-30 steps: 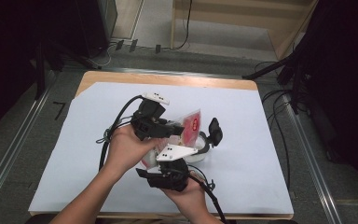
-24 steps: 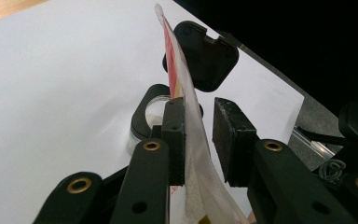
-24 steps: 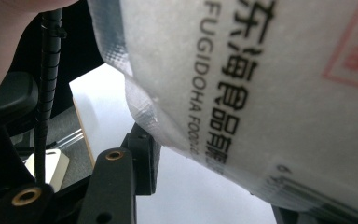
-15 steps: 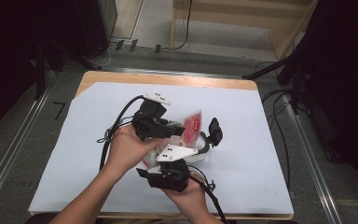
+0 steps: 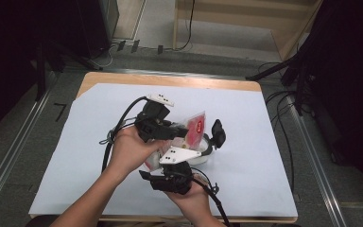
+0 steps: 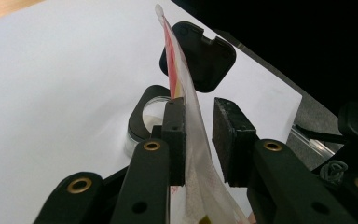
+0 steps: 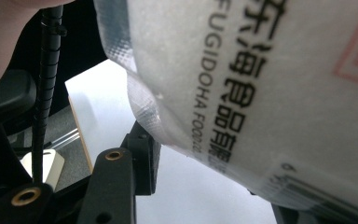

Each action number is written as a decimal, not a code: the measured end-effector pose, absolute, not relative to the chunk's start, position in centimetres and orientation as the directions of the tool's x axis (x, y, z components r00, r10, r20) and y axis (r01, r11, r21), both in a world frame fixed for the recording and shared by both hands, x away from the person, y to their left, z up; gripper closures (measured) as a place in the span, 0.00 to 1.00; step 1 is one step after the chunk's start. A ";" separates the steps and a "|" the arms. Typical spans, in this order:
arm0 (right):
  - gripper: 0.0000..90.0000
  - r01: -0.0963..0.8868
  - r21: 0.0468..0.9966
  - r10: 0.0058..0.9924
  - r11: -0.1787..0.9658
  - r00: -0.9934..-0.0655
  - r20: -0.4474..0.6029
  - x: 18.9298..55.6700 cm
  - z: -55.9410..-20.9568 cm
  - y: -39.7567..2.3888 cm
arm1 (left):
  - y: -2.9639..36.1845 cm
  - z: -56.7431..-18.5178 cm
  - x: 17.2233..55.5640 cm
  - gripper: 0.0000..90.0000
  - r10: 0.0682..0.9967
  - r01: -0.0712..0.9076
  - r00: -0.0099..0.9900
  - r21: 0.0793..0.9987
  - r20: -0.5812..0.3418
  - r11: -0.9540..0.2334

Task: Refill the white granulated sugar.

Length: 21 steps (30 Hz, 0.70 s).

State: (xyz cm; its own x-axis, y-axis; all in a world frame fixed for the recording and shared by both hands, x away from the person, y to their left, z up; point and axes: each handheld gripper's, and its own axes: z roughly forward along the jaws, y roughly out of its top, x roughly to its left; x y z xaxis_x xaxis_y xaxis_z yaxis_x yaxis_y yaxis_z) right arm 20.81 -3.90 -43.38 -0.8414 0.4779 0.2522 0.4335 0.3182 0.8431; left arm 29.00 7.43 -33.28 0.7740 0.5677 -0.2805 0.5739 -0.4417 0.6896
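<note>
**Left gripper** (image 5: 182, 131): clamped on a sachet. One pad lies flat against the film, and the fuller lower part of the sachet fills the gap to the other pad.

**Sachet** (image 5: 196, 126): a printed red-and-white food pouch, held upright on edge in the air, just above and beside the clear container (image 6: 151, 116).

**Right gripper** (image 5: 207, 144): 1 jaw is seen past the container and 1 before it. Whether the pads press on the container cannot be told.

**White sheet** (image 5: 264, 142): spread beneath the container, with the wooden table edge (image 5: 170, 79) well beyond it.

**Change noted:** none. Both hands and the sachet are placed as in the 2 earlier high views. This is judged a held pose, with the sachet positioned over the container and neither opening nor emptying yet begun.
</note>
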 end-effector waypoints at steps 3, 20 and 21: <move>0.62 0.432 0.844 0.479 0.317 -0.841 0.251 20.8 -43.4 -3.9 | 7.4 -33.3 29.0 0.84 0.564 0.572 0.777 0.690 -0.281 -0.444; 0.62 0.429 0.845 0.484 0.318 -0.840 0.244 20.7 -43.4 -4.0 | 7.2 -33.3 29.0 0.84 0.560 0.569 0.778 0.694 -0.283 -0.441; 0.62 0.429 0.845 0.484 0.318 -0.840 0.244 20.7 -43.4 -4.0 | 7.2 -33.3 29.0 0.84 0.560 0.569 0.778 0.694 -0.284 -0.440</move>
